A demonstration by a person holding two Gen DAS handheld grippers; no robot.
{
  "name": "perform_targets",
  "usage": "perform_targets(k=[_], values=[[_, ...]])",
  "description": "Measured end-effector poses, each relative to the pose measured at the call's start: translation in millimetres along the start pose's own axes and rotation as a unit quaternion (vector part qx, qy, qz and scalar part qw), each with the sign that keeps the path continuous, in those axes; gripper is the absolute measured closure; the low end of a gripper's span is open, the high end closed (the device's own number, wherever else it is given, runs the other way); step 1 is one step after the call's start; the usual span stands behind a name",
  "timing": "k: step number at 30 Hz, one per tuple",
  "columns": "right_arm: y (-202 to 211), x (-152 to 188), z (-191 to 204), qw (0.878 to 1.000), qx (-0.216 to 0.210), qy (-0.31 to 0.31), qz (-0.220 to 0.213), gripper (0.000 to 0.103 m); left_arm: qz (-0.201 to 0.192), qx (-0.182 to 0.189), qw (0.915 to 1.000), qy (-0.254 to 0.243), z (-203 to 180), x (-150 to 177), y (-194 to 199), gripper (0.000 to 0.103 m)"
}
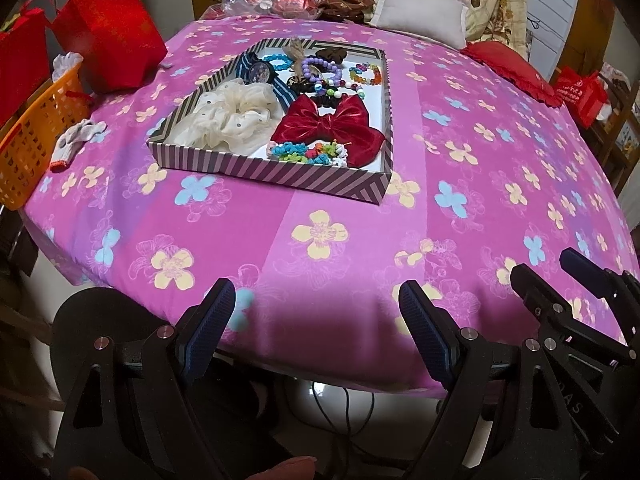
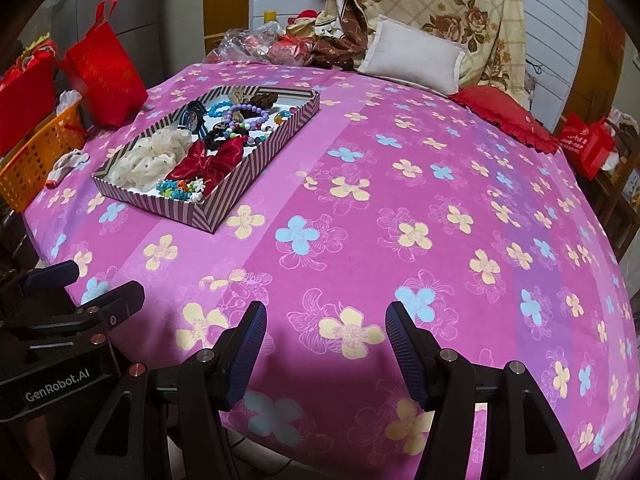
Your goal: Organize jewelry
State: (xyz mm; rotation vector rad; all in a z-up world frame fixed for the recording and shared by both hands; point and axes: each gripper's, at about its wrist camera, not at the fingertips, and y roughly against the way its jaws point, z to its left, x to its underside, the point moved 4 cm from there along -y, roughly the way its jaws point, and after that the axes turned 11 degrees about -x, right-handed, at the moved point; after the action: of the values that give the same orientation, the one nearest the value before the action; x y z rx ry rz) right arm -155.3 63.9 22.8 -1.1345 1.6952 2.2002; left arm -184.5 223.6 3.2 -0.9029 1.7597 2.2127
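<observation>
A: Both tools hang released over the near edge of the tabletop [image 2: 360, 208], which wears a pink cotton cloth printed with yellow and blue flowers. Left tool [image 1: 316, 312] has its ribbed blue pads spread wide with nothing between them; right tool [image 2: 326, 332] is parted too, and empty.

B: And the jewelry?

A: All in the shallow rectangular cardboard tray with brown-and-white striped walls [image 1: 280, 172], at about 11 o'clock from the left tool and 10 o'clock from the right. Its long axis runs away from the near edge, leaning toward 1 o'clock in the right wrist view.

B: What's inside?

A: At the near end, a frilly cream sheer scrunchie with dots [image 1: 224, 116], a glossy dark red satin bow [image 1: 332, 124] and a bright knobbly multicoloured plastic bracelet [image 1: 308, 152]. Farther back, a lilac round-bead bracelet [image 1: 320, 66], a turquoise bead bracelet [image 1: 280, 60], a clear candy-coloured bead bracelet [image 1: 364, 74] and a blue-striped-strap watch [image 1: 260, 70].

B: Anything beside the tray?

A: An orange plastic lattice basket [image 1: 36, 136] at 9 o'clock off the tabletop's edge, with a white knitted glove [image 1: 76, 140] just beside it.
</observation>
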Motion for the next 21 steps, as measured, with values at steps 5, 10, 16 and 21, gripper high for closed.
perform_targets(k=[5, 10, 16, 21], values=[[0, 0, 0, 1.000, 0.000, 0.000, 0.000, 0.043, 0.000, 0.000, 1.0000, -0.001, -1, 0, 0, 0.019], [-1, 0, 1, 1.000, -0.003, 0.003, 0.002, 0.043, 0.002, 0.000, 1.0000, 0.001, 0, -1, -1, 0.019], [-1, -1, 3, 1.000, -0.006, 0.008, -0.001, 0.043, -0.002, -0.003, 1.0000, 0.005, 2, -3, 0, 0.019], [7, -3, -1, 1.000, -0.010, 0.003, -0.019, 0.043, -0.027, -0.017, 0.9994, 0.011, 15, -16, 11, 0.019]])
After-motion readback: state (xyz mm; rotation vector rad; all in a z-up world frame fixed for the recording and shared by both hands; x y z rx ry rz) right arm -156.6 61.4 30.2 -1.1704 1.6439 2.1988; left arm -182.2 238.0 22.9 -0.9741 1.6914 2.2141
